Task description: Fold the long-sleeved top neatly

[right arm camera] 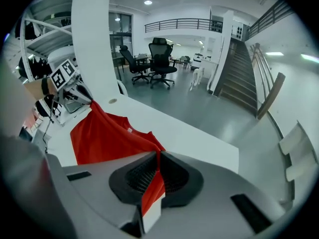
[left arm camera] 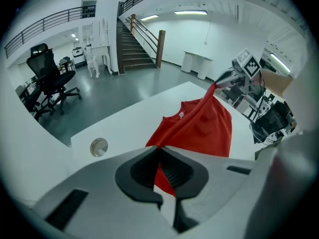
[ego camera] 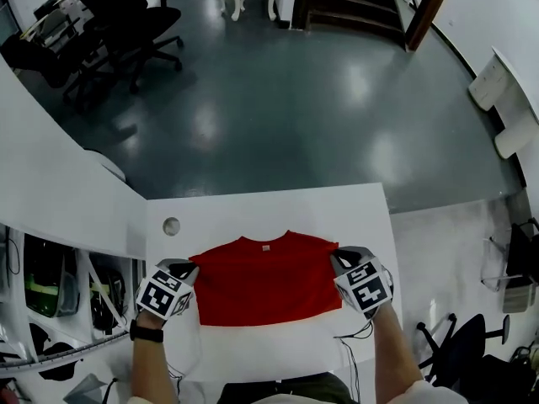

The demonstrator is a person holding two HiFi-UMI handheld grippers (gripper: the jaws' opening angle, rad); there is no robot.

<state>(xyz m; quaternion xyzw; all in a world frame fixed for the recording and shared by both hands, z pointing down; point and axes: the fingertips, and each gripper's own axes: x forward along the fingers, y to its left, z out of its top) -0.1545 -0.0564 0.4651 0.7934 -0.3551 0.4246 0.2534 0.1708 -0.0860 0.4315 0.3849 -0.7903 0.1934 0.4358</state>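
Long-sleeved top point(ego camera: 265, 280), red, lay on the near half of the white table point(ego camera: 269, 204), with its collar toward the far edge and a straight lower edge toward the person. No sleeve showed spread out to either side; whether they were tucked under could not be told.

It looked a light, limp knit with no stiffness of its own. It would likely sag wherever it was unsupported, crease easily and slide readily over the smooth tabletop. Nothing about it seemed fragile. The sensible hold was at the two outer shoulder corners, pinched through all layers and kept evenly taut so the edge between them stayed straight.

That was where it was held. The left gripper point(ego camera: 179, 269) had its jaws pressed together on a fold of red cloth at the top's left corner. The right gripper point(ego camera: 341, 257) was likewise clamped on the right corner. In both gripper views the fabric rose in a ridge from one gripper to the other, lifted slightly off the table.

A small pale label point(ego camera: 266, 247) sat at the neckline. A round disc point(ego camera: 171, 225) lay on the table beyond the left corner, apart from the cloth.
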